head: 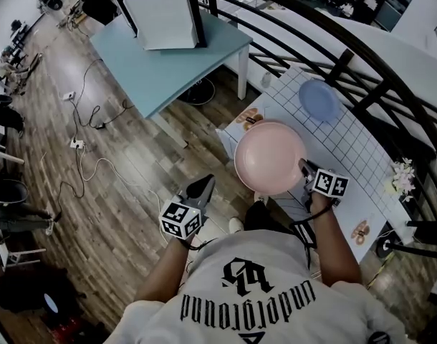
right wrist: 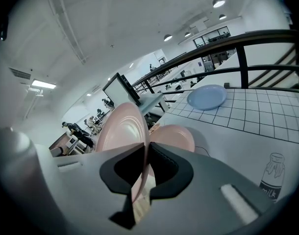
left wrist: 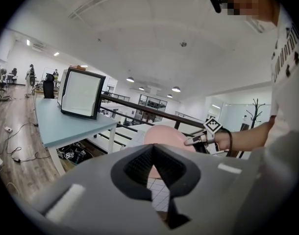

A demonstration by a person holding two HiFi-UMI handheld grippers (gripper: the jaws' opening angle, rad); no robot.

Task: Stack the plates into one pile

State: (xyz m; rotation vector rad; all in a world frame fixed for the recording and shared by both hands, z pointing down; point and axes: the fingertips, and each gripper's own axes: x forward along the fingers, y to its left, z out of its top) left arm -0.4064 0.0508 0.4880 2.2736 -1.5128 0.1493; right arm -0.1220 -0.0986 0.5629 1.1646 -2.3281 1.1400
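Over the gridded white table (head: pixel 351 145), a pink plate (right wrist: pixel 121 129) hangs tilted on edge, its rim clamped in the right gripper (right wrist: pixel 143 153). A second pink plate (right wrist: pixel 176 136) and a blue plate (right wrist: pixel 207 97) lie flat on it. Left gripper (left wrist: pixel 153 151): jaws closed, empty, off the table's edge.

We see a light-blue table (head: pixel 168 70) carrying a dark-framed white panel (head: pixel 163 16), white cables (head: pixel 81 165) trailing over the wooden floor (head: pixel 118 192) beside it, and a black railing (head: pixel 345 61) curving behind.
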